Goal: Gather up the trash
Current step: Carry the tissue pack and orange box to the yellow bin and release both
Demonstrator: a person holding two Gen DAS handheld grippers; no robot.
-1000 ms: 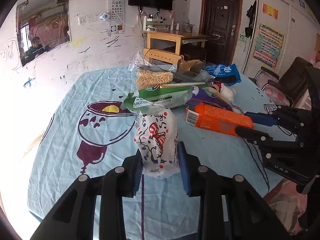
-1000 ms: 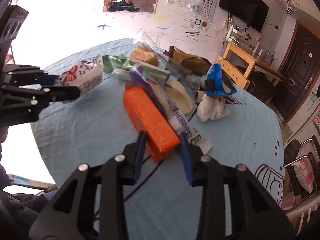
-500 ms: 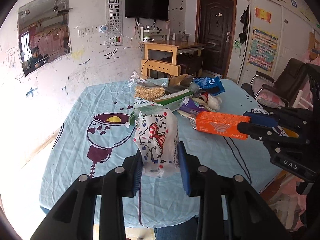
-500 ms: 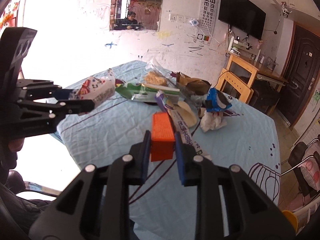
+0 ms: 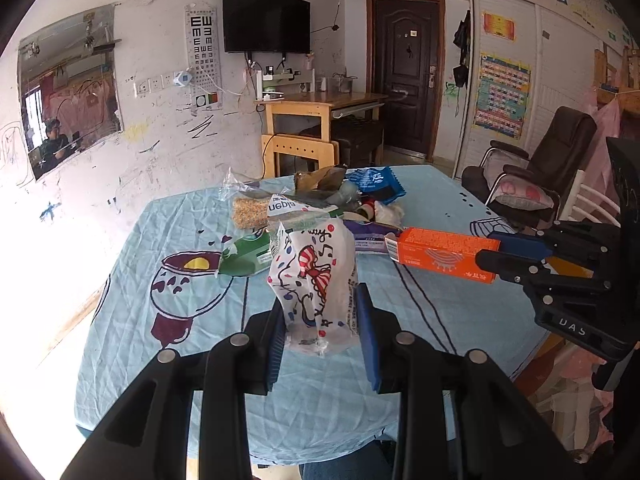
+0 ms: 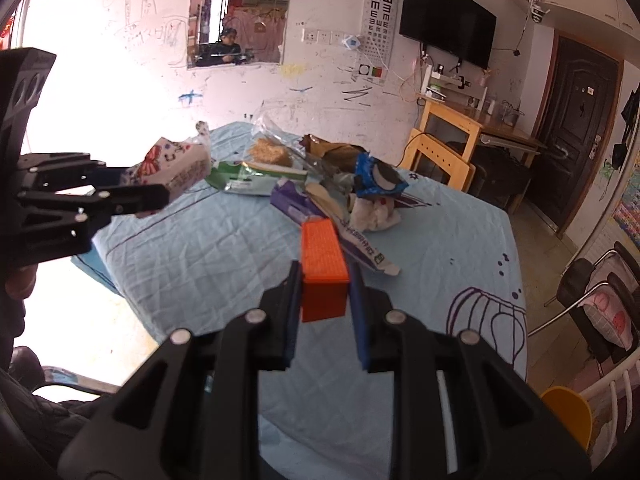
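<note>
Grippers: two. The left gripper (image 5: 320, 332) sits at bottom centre of the left view; the right gripper (image 6: 325, 308) at bottom centre of the right view.
Left fingers: clamped on one printed bag (image 5: 314, 280), pads against both its sides.
Right fingers: clamped on one orange box (image 6: 322, 268), pads on its two long sides.
Held items: two, one per gripper, both clear of the worktop (image 5: 168, 216).
Bag axis: long axis runs up the left view, away from the camera; crumpled open end toward the pile.
Box axis: in the right view, long axis runs straight away from the camera, toward the pile. In the left view it lies across the right of the frame, free end pointing left.
Pile (image 6: 320, 184): sits at centre of the worktop, in mid frame of both views. Distinct pieces: one green pack (image 6: 240, 178), one purple wrapper (image 6: 292, 202), one blue wrapper (image 6: 374, 178), one clear bag of crumbs (image 6: 270, 150), one brown bag (image 6: 336, 152), one white wad (image 6: 374, 214).
Hard to make out: further scraps inside the pile overlap; their count cannot be told.
Cut off: the held end of the bag is hidden between the fingers; the left edge of both views is washed out by glare.
</note>
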